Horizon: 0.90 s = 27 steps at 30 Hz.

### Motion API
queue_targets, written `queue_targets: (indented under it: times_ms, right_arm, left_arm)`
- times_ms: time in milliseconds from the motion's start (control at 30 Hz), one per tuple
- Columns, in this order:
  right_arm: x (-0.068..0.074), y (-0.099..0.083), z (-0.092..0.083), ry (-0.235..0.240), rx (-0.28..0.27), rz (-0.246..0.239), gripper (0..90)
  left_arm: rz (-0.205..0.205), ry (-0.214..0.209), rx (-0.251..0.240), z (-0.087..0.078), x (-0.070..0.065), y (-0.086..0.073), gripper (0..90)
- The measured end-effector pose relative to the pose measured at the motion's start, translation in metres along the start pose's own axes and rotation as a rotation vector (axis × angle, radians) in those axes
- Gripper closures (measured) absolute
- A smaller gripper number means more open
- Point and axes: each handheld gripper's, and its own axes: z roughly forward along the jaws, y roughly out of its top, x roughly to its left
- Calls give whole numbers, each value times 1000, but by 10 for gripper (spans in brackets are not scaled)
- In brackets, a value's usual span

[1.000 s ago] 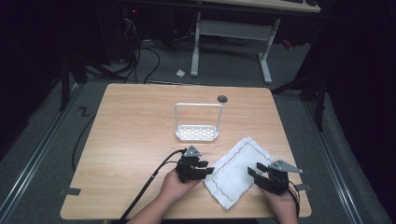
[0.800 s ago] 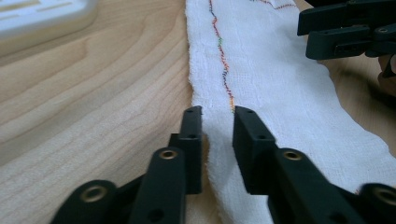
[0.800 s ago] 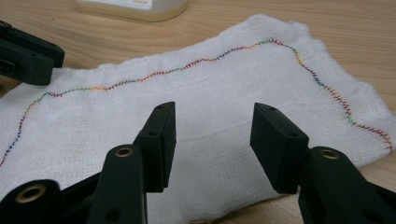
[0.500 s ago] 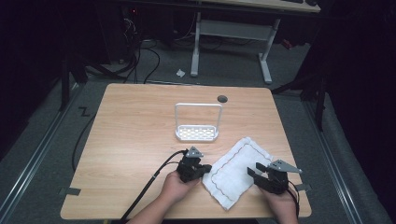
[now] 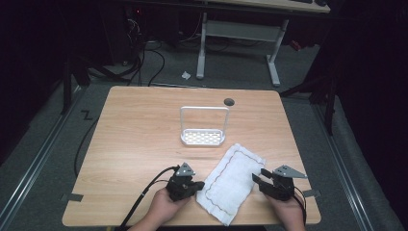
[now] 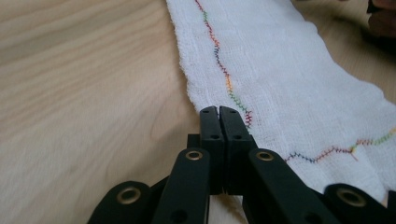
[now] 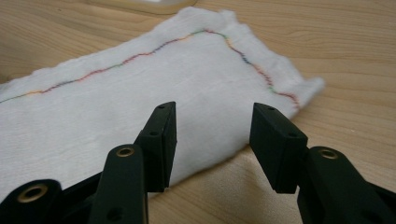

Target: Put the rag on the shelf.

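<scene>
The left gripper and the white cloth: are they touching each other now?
Touching. In the left gripper view, the left gripper has its fingers closed together on the edge of the white cloth, with no gap visible between them and the fabric.

So the right claw [image 7: 212, 140] is spread wide, jaws low over the near edge of a white cloth [image 7: 140, 112] lying flat on the wooden desk [image 7: 336, 56]. Rainbow zigzag stitching runs along the cloth's border. Pads aren't pressing anything.

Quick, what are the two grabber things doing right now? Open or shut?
Left gripper: shut at the edge of the white cloth; whether cloth is pinched cannot be told.
Right gripper: open, jaws over the cloth's edge, holding nothing.
</scene>
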Motion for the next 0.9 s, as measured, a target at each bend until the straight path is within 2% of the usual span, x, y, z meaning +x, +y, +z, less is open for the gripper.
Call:
queue_targets:
  times_ms: [67,133,167,267,333,400,433,467,500,567,600,633,700,767,800,833,867,900]
  right_arm:
    - [0,0,0,2,2,-6,516]
    - [0,-1,0,2,1,-7,516]
    - [0,-1,0,2,1,-7,516]
    - [-1,-1,0,1,6,-1,516]
    - [-1,-1,0,1,6,-1,516]
    - [1,-1,0,-1,3,-4,518]
    - [1,-1,0,-2,3,-8,518]
    - [1,-1,0,-2,3,-8,518]
    - [1,-1,0,-2,4,-12,518]
    - [1,-1,1,-1,8,-10,520]
    - [1,-1,1,-1,9,-10,522]
    - [1,-1,1,0,10,-9,522]
    - [1,-1,1,-1,10,-11,523]
    - [2,-1,0,1,4,-8,526]
    - [2,-1,-1,2,2,-9,529]
    - [2,-1,-1,3,-2,-14,532]
    - [2,-1,-1,3,-2,-14,532]
    - [3,-1,-1,5,-5,-14,537]
  left_arm:
    - [23,27,7,-9,-3,-11,893]
    - [1,37,6,-23,-5,-24,893]
    - [1,37,6,-23,-5,-24,893]
    - [5,72,15,-36,-14,-37,890]
    - [-6,76,17,-38,-16,-39,887]
    - [-19,68,8,-41,-15,-38,808]
    - [-35,65,-33,-45,-10,-30,750]
    - [-35,65,-33,-45,-10,-30,702]
    - [-45,61,-46,-45,-6,-24,701]
    - [-20,60,-67,-37,2,-3,702]
    - [-20,60,-67,-37,2,-3,702]
    - [-12,49,-74,-23,9,15,703]
    - [-16,46,-74,-17,12,20,706]
    - [0,45,-46,9,16,38,715]
    - [10,43,-35,17,15,42,726]
    - [29,50,-17,24,13,44,740]
    - [29,50,-17,24,13,44,757]
    - [51,72,2,31,12,46,757]
